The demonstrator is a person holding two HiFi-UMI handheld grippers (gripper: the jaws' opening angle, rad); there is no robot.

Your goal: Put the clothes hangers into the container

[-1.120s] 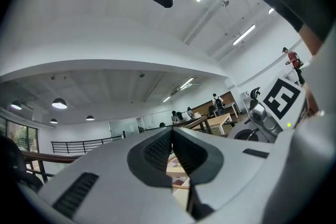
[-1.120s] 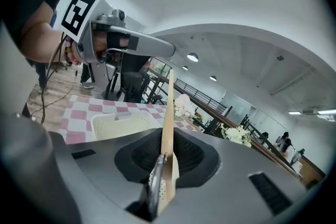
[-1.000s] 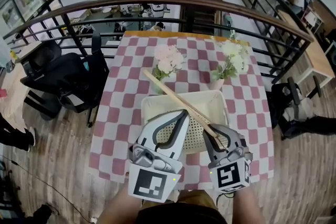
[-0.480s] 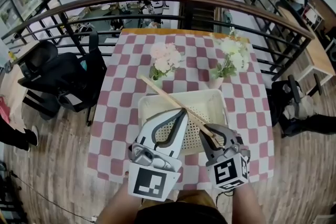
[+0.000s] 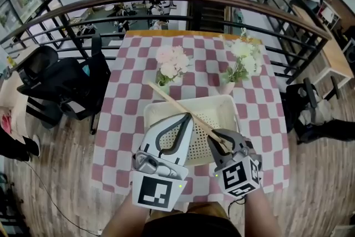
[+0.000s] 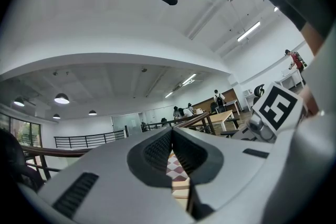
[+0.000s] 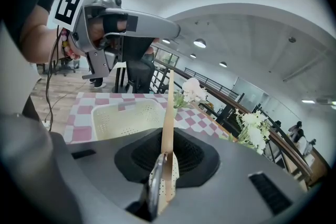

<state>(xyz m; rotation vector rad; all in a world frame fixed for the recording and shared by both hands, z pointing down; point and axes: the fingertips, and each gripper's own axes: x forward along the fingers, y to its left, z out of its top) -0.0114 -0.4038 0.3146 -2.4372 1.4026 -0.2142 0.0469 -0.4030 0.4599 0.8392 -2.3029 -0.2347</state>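
Fingers of your right gripper (image 7: 167, 157) were clenched on the wooden hanger (image 5: 180, 107), which slanted away to the left above the cream container (image 5: 232, 108) and past its far rim. Your left gripper (image 5: 184, 117) hovered over that container, its fingers pressed together on nothing. You had the container on the checked bench (image 5: 125, 102).

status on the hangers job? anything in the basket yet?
Done: nothing visible; the shown part of the cream basket looks empty, though the grippers hide some of it. In hand: the right gripper is shut on a wooden hanger above the basket; the left gripper is shut and empty. Left: lower the hanger in and release. No other hanger is in view.
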